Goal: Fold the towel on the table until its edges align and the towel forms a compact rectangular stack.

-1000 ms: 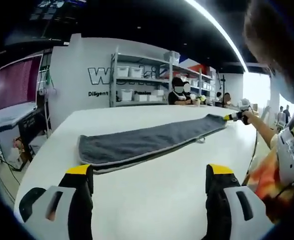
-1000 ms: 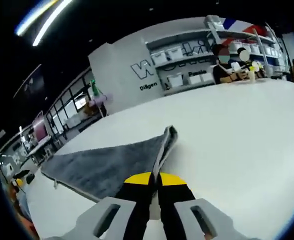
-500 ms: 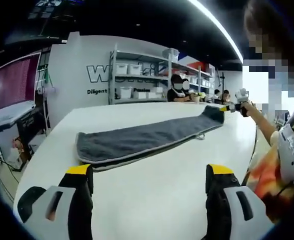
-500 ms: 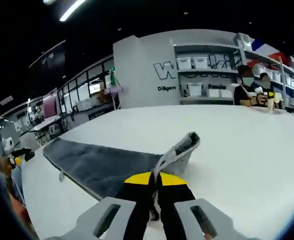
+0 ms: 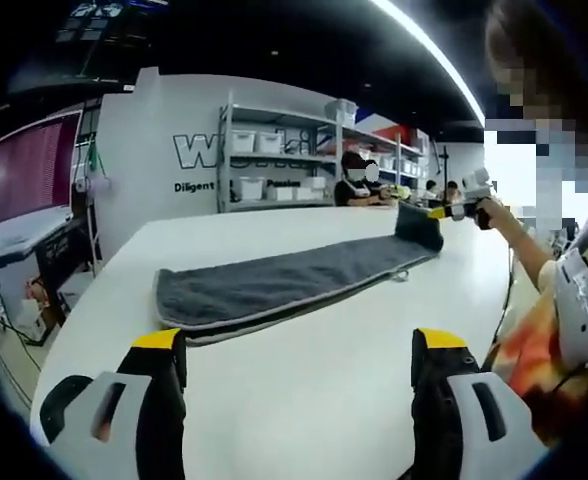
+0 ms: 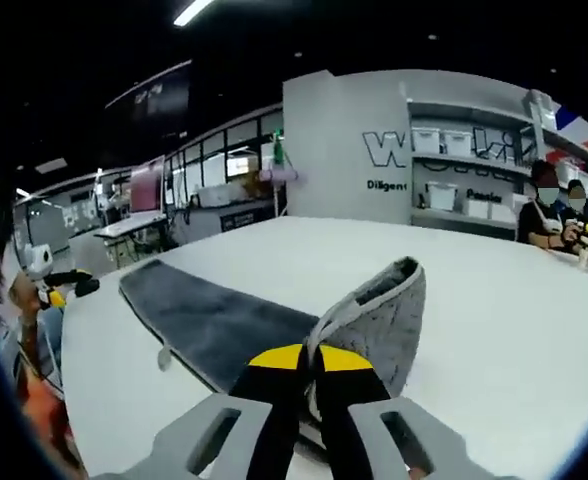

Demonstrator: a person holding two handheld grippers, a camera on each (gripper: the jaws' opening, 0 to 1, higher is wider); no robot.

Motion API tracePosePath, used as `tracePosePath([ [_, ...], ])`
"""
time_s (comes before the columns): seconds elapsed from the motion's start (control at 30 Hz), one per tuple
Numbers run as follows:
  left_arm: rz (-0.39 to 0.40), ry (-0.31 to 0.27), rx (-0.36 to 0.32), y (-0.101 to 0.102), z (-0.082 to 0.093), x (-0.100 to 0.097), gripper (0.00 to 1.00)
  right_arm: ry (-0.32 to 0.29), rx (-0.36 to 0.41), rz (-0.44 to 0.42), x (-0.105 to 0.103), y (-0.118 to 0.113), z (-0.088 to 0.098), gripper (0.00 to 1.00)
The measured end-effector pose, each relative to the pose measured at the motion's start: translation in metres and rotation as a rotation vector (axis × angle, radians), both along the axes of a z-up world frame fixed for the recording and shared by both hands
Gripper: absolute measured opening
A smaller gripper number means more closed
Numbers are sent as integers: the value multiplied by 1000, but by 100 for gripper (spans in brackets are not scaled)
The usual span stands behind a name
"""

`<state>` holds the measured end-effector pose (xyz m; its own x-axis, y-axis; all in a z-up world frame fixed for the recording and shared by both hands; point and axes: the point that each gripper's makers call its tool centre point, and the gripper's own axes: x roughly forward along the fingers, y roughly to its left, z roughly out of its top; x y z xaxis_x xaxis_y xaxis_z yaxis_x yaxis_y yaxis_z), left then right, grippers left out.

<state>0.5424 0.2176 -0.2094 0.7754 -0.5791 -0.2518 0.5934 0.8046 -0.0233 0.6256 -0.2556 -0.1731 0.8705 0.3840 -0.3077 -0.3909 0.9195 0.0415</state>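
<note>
Towel (image 5: 284, 282) work is at the lengthwise fold: the long grey strip lies flat on the white table (image 5: 304, 400), and the right gripper (image 6: 310, 360), jaws pinched together on the far end, has that end raised and curling over toward the rest. The left gripper (image 5: 299, 345) hovers with jaws wide apart over bare tabletop just short of the near end, holding nothing. Next, I'd judge, the lifted end wants carrying across to meet the near edge squarely; on the back wall (image 5: 164, 140) I can read only "Diligent" under big, half-hidden letters.
</note>
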Motion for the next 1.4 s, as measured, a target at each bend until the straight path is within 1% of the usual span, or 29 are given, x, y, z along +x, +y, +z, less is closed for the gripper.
tracePosePath([
  [0.17,4,0,-5,0,0,0,91,8,7,55,6,23,0,0],
  [0.53,7,-7,-7,8,5,0,91,23,24,161,17,69,2,0],
  [0.9,4,-5,-10,10,5,0,92,15,16,257,22,110,16,0],
  [1.23,9,-11,-10,11,7,-1,92,23,14,323,28,134,20,0],
  [1.4,10,-11,-11,11,7,-1,92,17,5,348,31,144,26,0],
])
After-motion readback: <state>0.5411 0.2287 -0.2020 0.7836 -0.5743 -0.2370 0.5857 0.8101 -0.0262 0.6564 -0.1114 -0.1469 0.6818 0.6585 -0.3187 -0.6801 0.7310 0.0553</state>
